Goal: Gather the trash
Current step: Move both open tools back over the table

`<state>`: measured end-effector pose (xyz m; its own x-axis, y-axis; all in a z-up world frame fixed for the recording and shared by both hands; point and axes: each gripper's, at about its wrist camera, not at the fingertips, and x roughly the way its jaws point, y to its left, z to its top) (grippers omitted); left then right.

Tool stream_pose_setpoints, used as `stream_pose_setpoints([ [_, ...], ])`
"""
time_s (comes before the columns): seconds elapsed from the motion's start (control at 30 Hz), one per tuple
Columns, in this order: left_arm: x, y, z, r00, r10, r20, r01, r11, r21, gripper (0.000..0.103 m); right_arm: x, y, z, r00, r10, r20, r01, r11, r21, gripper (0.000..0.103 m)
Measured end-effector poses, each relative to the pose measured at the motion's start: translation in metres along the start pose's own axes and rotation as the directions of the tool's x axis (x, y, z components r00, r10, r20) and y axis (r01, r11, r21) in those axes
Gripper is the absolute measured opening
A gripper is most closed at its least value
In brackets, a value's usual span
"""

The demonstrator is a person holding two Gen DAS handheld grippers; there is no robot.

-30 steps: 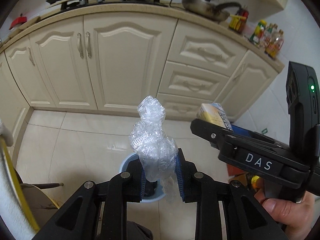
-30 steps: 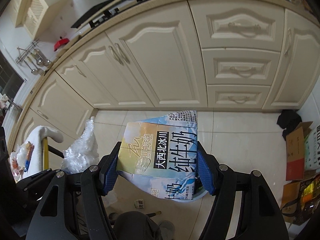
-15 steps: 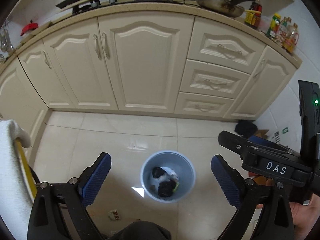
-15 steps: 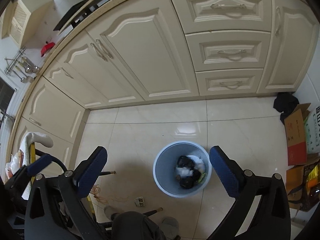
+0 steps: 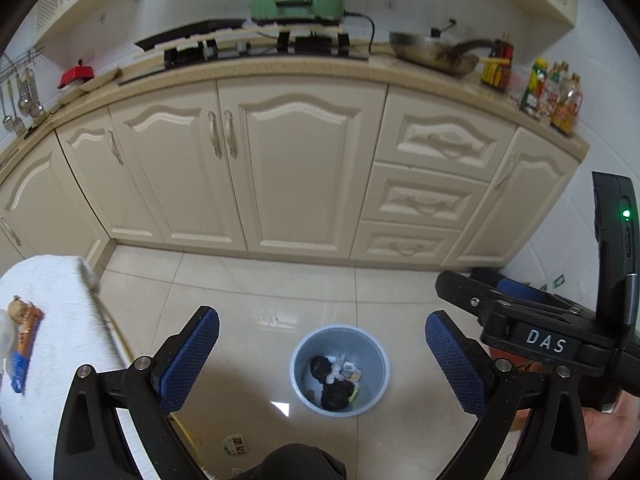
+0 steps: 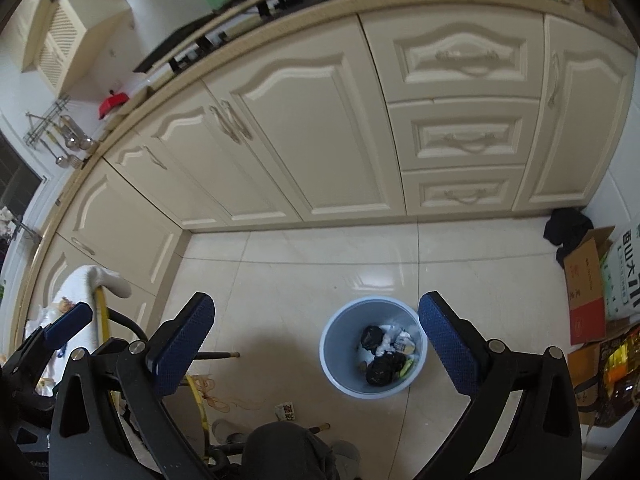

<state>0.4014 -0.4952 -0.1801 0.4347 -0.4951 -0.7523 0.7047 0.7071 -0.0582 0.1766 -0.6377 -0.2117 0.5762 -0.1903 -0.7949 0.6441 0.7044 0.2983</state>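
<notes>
Both tools are hanging released over the tiled floor, each with its blue pads spread wide and nothing between them. Seen from the left tool (image 5: 322,354), the grey trash bin (image 5: 298,360) is sitting on the floor directly below and between its fingers, holding dark bags and crumpled scraps. Under the right tool (image 6: 316,346), the bin is lying just inside its right finger (image 6: 448,348).

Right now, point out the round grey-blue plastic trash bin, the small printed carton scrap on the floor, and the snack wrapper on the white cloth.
round grey-blue plastic trash bin (image 5: 301,364): left wrist view, inner wall.
small printed carton scrap (image 5: 235,443): left wrist view, printed face.
orange-and-blue snack wrapper (image 5: 23,340): left wrist view, middle.
</notes>
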Motion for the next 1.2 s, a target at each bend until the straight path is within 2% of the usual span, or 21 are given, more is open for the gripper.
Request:
stream_pose_setpoints([
  [0.27, -0.093, 0.042, -0.03, 0.994, 0.023, 0.11, -0.019, 0.999, -0.031, 0.102, -0.058, 0.05, 0.004, 0.993, 0.047, 0.104, -0.04, 0.996, -0.075, 0.103],
  [0.57, -0.197, 0.084, -0.075, 0.975, 0.107, 0.197, -0.089, 0.991, -0.096, 0.102, -0.109, 0.124, -0.003, 0.976, 0.132, 0.175, -0.095, 0.975, -0.203, 0.103],
  [0.73, -0.26, 0.104, -0.107, 0.954, 0.165, 0.25, -0.129, 0.98, -0.154, 0.102, -0.126, 0.169, -0.017, 0.964, 0.193, 0.184, -0.14, 0.953, -0.268, 0.103],
  [0.87, -0.31, 0.123, -0.138, 0.931, 0.219, 0.292, -0.158, 0.963, -0.218, 0.102, -0.138, 0.208, -0.032, 0.951, 0.253, 0.176, -0.186, 0.927, -0.327, 0.103],
  [1.0, -0.356, 0.143, -0.174, 0.906, 0.286, 0.313, -0.194, 0.936, -0.293, 0.102, -0.142, 0.249, -0.05, 0.939, 0.308, 0.15, -0.229, 0.891, -0.393, 0.103],
  [1.2, -0.402, 0.148, -0.217, 0.874, 0.365, 0.32, -0.241, 0.898, -0.368, 0.102, -0.149, 0.299, -0.073, 0.919, 0.376, 0.12, -0.285, 0.842, -0.459, 0.103],
])
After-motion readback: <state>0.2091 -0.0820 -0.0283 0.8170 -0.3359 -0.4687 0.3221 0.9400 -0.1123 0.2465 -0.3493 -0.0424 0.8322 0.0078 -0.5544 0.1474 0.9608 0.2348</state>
